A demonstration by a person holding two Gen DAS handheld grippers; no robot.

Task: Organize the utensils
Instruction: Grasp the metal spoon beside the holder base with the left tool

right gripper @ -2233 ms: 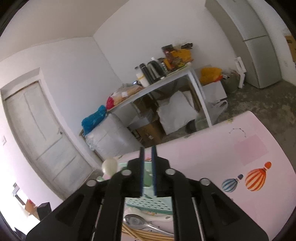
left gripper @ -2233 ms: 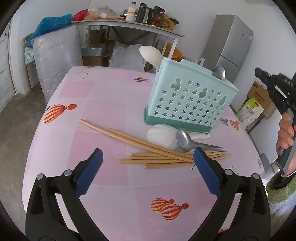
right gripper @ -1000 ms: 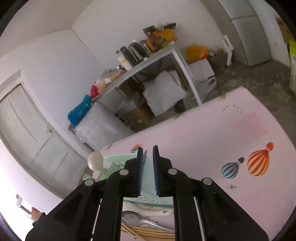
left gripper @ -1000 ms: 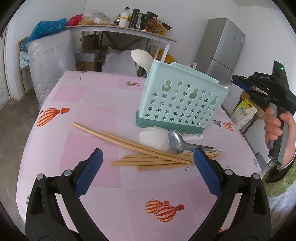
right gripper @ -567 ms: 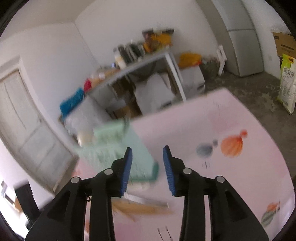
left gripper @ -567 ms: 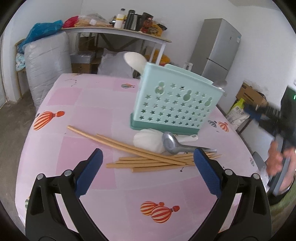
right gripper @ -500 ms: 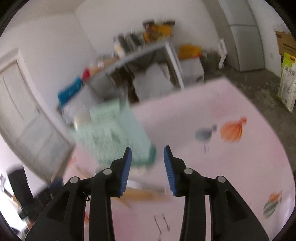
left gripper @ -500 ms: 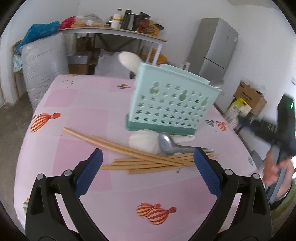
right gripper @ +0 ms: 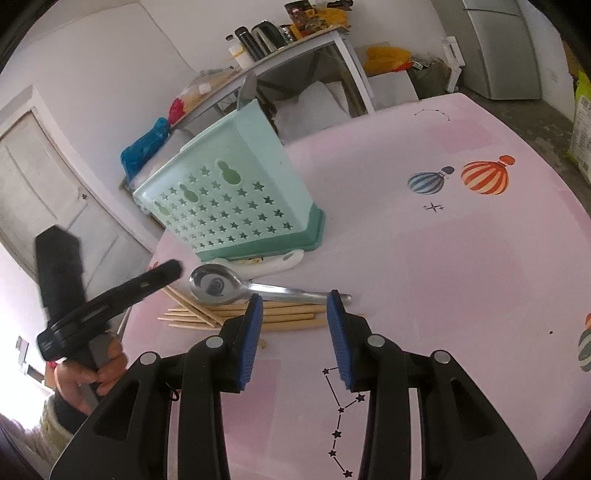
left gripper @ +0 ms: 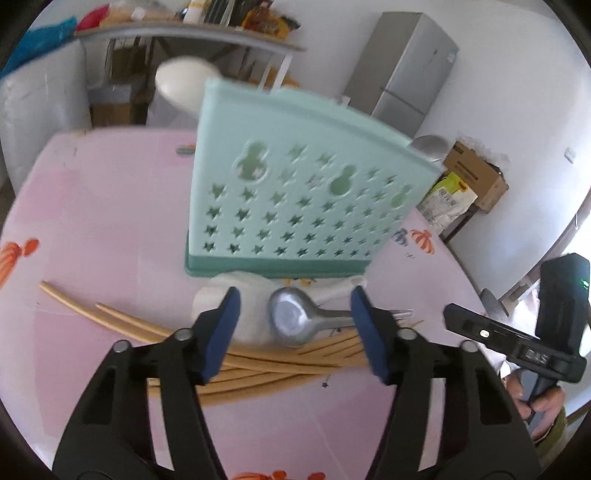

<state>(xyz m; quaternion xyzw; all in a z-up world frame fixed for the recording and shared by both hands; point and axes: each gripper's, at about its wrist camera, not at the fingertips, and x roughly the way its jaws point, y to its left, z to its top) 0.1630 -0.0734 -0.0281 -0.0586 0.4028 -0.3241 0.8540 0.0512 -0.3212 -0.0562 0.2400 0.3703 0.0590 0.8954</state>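
A mint utensil basket (left gripper: 295,192) with star holes stands on the pink table, also in the right wrist view (right gripper: 236,199). A white spoon (left gripper: 184,83) and a metal spoon (left gripper: 428,146) stand in it. In front of it lie a metal spoon (left gripper: 295,325) (right gripper: 236,286), a white spoon (left gripper: 243,295) (right gripper: 273,264) and several wooden chopsticks (left gripper: 258,369) (right gripper: 266,314). My left gripper (left gripper: 295,328) is open and empty, its fingers either side of the metal spoon's bowl. My right gripper (right gripper: 295,332) is open and empty, just in front of the spoon's handle end.
The pink tablecloth (right gripper: 443,258) has balloon prints. Behind stand a cluttered shelf table (left gripper: 192,26), a grey fridge (left gripper: 406,62), a cardboard box (left gripper: 476,173) and a door (right gripper: 44,177).
My left gripper has moved forward and narrowed around the metal spoon. My right gripper has opened from shut and swung down toward the spoon handle and chopsticks.
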